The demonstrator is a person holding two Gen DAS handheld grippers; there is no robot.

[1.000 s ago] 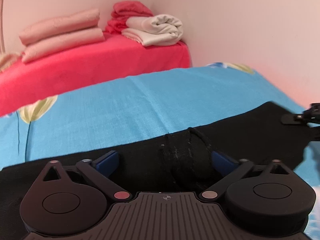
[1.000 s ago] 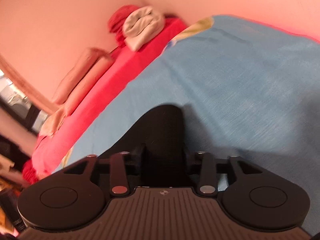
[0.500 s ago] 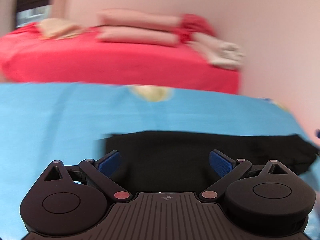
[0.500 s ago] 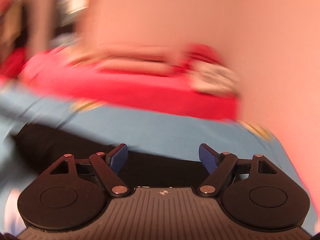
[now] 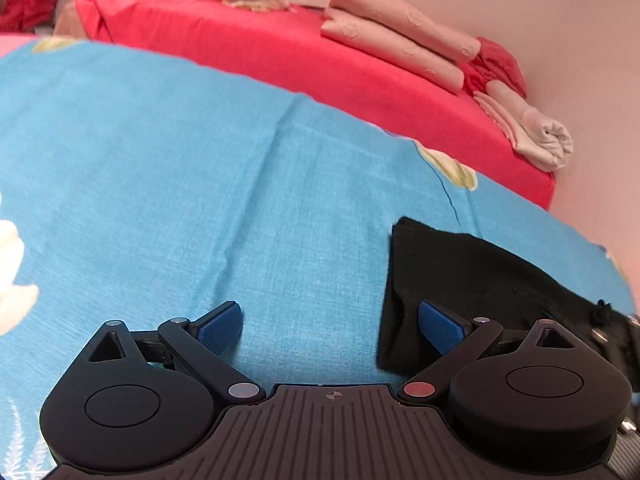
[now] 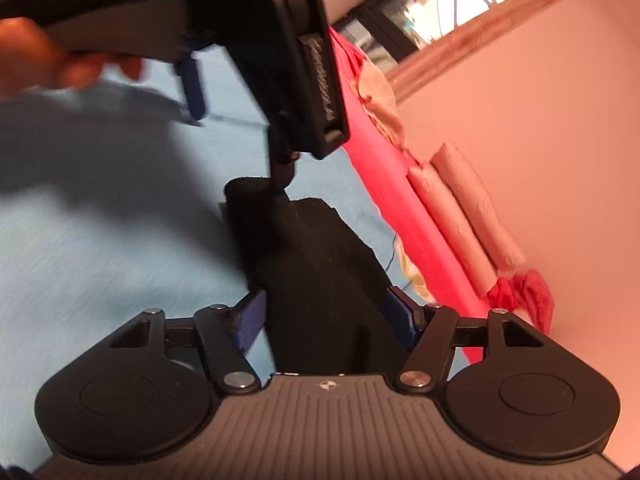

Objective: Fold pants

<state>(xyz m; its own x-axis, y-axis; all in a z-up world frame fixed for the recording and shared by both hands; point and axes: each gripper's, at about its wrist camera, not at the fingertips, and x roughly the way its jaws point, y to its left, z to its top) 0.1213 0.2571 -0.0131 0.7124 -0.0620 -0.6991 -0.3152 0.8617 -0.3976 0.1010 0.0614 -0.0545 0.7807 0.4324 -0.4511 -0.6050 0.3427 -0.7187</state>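
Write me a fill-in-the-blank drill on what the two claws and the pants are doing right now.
1. The black pants lie on a ____ sheet.
2. The left claw is ____, gripping nothing.
3. Pants fabric sits between the fingers of the ____ claw.
4. The folded pink blankets rest on a ____ cover.

Missing words: blue; open; right; red

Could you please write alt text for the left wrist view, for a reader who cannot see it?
The left gripper hangs with its jaws open and empty over a blue sheet, with folded black pants lying under its right jaw. Behind, a red bed against the wall holds folded pink blankets and a rolled white towel.
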